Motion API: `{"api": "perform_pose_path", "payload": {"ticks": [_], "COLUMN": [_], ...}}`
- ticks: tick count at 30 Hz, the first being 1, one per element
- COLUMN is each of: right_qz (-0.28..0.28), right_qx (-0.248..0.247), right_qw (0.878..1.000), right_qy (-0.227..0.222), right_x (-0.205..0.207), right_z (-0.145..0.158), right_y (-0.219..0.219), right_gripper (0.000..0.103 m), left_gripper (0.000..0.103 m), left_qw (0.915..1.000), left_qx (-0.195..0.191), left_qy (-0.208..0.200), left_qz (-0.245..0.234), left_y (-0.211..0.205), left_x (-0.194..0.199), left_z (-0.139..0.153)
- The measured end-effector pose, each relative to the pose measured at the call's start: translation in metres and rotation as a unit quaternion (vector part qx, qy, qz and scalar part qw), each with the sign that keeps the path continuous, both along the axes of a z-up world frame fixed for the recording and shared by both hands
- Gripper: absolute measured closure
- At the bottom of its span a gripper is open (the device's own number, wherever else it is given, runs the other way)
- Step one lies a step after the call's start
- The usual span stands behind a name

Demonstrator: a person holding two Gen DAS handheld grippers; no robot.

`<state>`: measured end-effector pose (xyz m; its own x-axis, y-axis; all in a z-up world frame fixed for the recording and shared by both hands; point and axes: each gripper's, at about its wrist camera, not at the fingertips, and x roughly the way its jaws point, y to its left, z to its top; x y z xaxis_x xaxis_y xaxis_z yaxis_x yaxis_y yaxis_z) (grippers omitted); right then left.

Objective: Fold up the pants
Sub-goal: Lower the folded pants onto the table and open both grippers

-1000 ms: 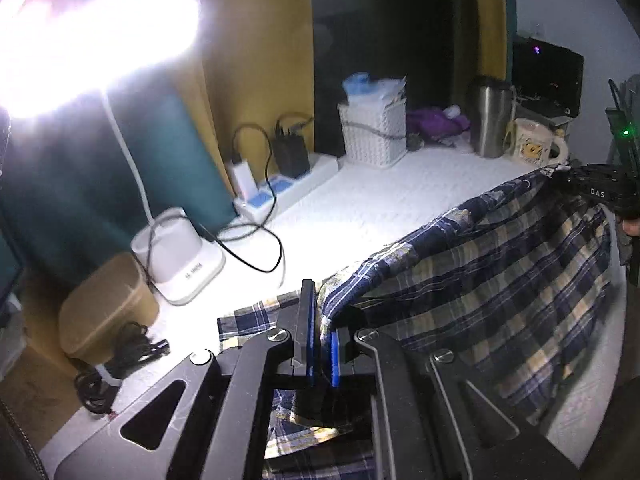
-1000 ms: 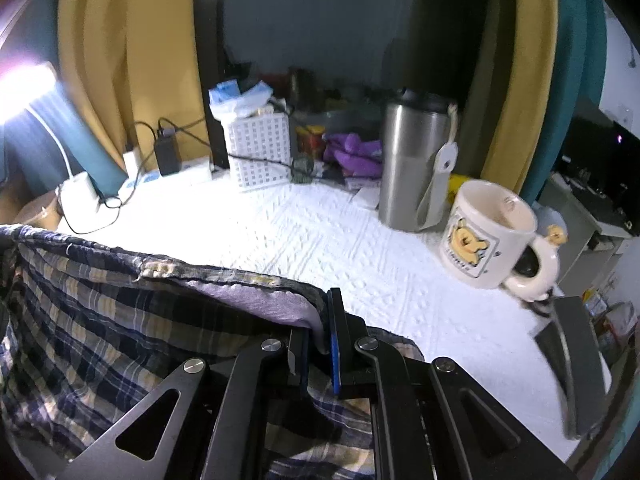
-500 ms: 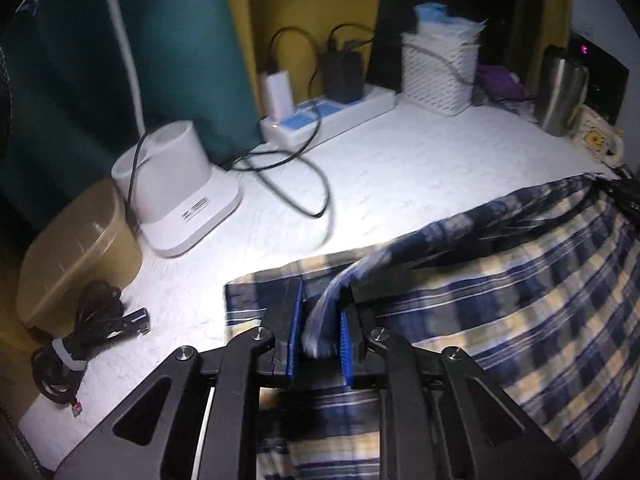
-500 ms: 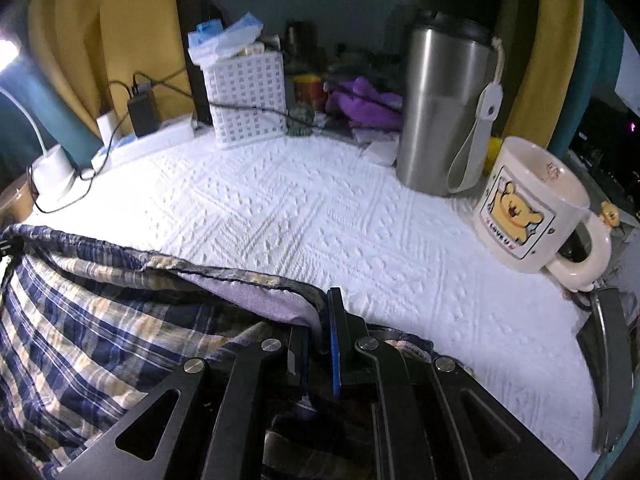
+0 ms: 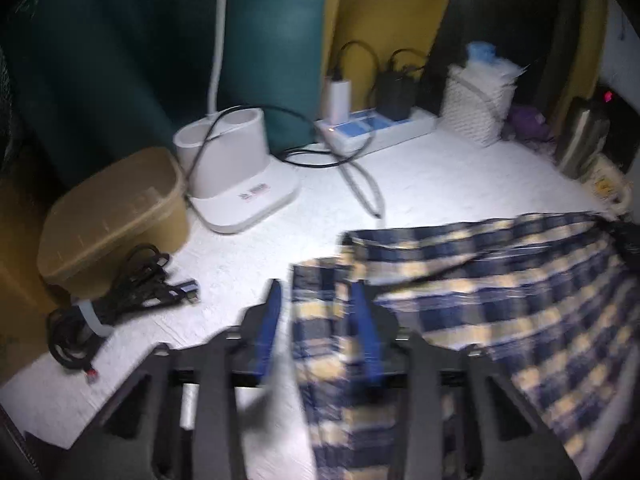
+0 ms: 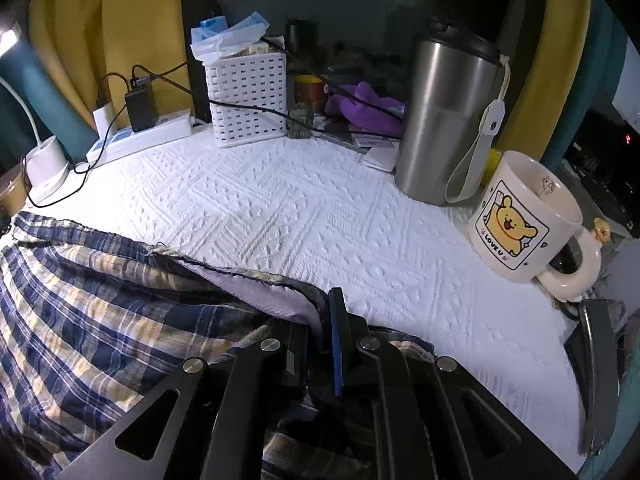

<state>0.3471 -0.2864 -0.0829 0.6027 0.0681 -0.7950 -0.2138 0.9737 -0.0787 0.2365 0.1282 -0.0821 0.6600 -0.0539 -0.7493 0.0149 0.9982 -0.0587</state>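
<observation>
The blue and yellow plaid pants point(image 5: 500, 292) lie spread on the white textured cloth point(image 5: 460, 176). My left gripper point(image 5: 318, 312) is open, its blue-padded fingers point(image 5: 270, 328) standing apart over the pants' left corner, which lies loose between them. My right gripper point(image 6: 320, 332) is shut on the waistband edge of the pants point(image 6: 120, 304), low over the cloth point(image 6: 304, 208). The left wrist view is blurred.
A lamp base point(image 5: 240, 176), tan box point(image 5: 116, 216), coiled cable point(image 5: 116, 300) and power strip point(image 5: 376, 128) sit at the left and back. A white basket point(image 6: 248, 96), steel tumbler point(image 6: 448, 120) and bear mug point(image 6: 524, 216) stand at the back right.
My left gripper has opened and let go of the pants' corner, which now lies on the cloth. Both grippers have come lower, and the pants lie flatter.
</observation>
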Motion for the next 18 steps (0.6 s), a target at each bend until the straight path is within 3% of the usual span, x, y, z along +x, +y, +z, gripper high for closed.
{"api": "perform_pose_path", "payload": {"ticks": [1,3,4,5,9,16,18], "right_qz": [-0.001,-0.003,-0.005,-0.004,0.001,-0.027,-0.027], "right_qx": [0.001,0.003,0.007,0.010,0.016,0.019,0.021], "right_qw": [1.000,1.000,1.000,1.000,0.999,0.999,0.999], "right_qy": [-0.001,-0.007,-0.011,-0.016,-0.038,-0.027,-0.025], "right_x": [-0.001,-0.005,-0.007,-0.009,-0.019,-0.019,-0.021], "right_z": [0.001,0.006,0.010,0.013,0.024,0.016,0.014], "right_y": [-0.001,-0.002,-0.004,-0.004,-0.010,-0.033,-0.036], "right_gripper": [0.089,0.066,0.029,0.001,0.000,0.000,0.000], "left_gripper": [0.060,0.060,0.060,0.060,0.060,0.060,0.079], "left_qw": [0.9999,0.9994,0.9993,0.9992,0.9983,0.9964,0.9963], "left_qx": [-0.013,-0.023,-0.023,-0.018,-0.005,-0.002,0.012], "left_qy": [0.003,0.011,0.015,0.018,0.023,0.055,0.050], "left_qz": [-0.009,-0.023,-0.027,-0.032,-0.053,-0.064,-0.068], "left_y": [-0.001,-0.005,-0.007,-0.010,-0.017,-0.023,-0.026], "left_x": [-0.003,-0.002,-0.001,0.001,0.013,0.034,0.034], "left_z": [-0.001,-0.005,-0.008,-0.012,-0.018,-0.036,-0.037]}}
